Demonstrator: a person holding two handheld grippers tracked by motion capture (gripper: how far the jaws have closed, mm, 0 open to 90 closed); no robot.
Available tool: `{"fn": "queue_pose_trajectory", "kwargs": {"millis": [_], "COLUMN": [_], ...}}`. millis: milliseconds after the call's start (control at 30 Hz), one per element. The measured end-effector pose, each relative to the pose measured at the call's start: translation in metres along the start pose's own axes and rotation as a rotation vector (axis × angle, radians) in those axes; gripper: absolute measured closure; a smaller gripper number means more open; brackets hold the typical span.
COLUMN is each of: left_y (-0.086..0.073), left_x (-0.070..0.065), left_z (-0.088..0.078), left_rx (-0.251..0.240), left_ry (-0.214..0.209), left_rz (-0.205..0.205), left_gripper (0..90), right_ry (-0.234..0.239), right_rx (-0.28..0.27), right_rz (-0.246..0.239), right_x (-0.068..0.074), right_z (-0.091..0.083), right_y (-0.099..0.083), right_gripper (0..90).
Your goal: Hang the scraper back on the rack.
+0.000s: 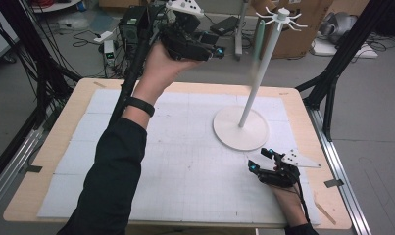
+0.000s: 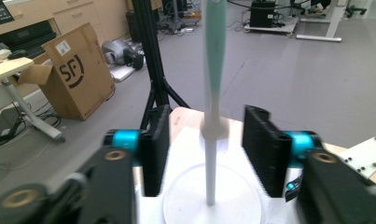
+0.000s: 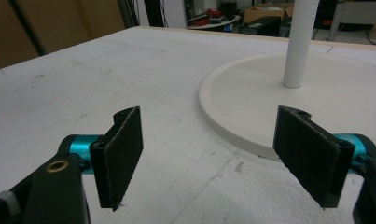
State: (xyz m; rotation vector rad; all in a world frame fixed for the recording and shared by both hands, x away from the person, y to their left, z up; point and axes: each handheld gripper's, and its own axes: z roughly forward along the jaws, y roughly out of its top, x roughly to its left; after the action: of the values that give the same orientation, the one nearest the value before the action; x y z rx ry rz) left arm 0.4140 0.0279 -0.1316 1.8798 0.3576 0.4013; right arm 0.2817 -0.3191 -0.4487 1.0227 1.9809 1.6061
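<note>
The left gripper (image 1: 219,51), raised at 12 o'clock above the table (image 1: 62,122), sits near a pale green hanging strip (image 1: 259,36) on the white stand (image 1: 240,128); the right gripper (image 1: 260,159) rests at 5 o'clock. In the left gripper view, released jaws flank the green strip (image 2: 214,46) without touching. In the right gripper view, jaws gape, the stand's base (image 3: 251,93) at 1 o'clock.

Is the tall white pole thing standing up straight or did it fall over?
Standing up. The white stand rises from its round base, which sits flat on the table mat; no claw touches it.
</note>
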Motion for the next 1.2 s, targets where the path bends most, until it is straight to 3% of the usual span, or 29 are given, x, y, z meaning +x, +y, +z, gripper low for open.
{"fn": "queue_pose_trajectory", "kwargs": {"millis": [133,300,433,600,700,900,1033,1200], "left_y": [-0.020,-0.067,-0.115,-0.180,-0.218,-0.290,-0.320,-0.344], "left_x": [-0.001,0.002,0.005,-0.001,-0.008,-0.016,-0.024,-0.035], "left_z": [-0.017,-0.049,-0.082,-0.120,-0.138,-0.166,-0.181,-0.189], "left_rx": [-0.054,-0.080,-0.119,-0.142,-0.145,-0.156,-0.160,-0.135], "left_ry": [-0.015,0.003,0.024,0.051,0.083,0.099,0.119,0.131], "left_rz": [-0.006,-0.014,-0.045,-0.081,-0.089,-0.159,-0.170,-0.169], "left_gripper": [41.5,34.7,32.0,28.8,27.3,24.0,23.2,21.8], "right_ry": [0.004,0.003,0.001,0.001,0.003,0.000,-0.004,-0.006], "right_rx": [-0.002,-0.003,-0.002,-0.003,-0.004,-0.004,-0.004,0.001], "right_rz": [0.002,0.003,0.008,0.013,0.028,0.020,0.019,0.019], "right_x": [0.000,0.000,-0.001,-0.002,-0.003,-0.003,-0.002,-0.002], "right_z": [0.000,0.000,0.000,0.000,-0.001,0.000,0.000,0.000], "right_y": [0.000,0.000,0.000,0.000,0.000,0.000,0.000,0.000], "right_gripper": [23.6,23.6,23.6,23.6,23.6,23.6,23.6,23.6]}}
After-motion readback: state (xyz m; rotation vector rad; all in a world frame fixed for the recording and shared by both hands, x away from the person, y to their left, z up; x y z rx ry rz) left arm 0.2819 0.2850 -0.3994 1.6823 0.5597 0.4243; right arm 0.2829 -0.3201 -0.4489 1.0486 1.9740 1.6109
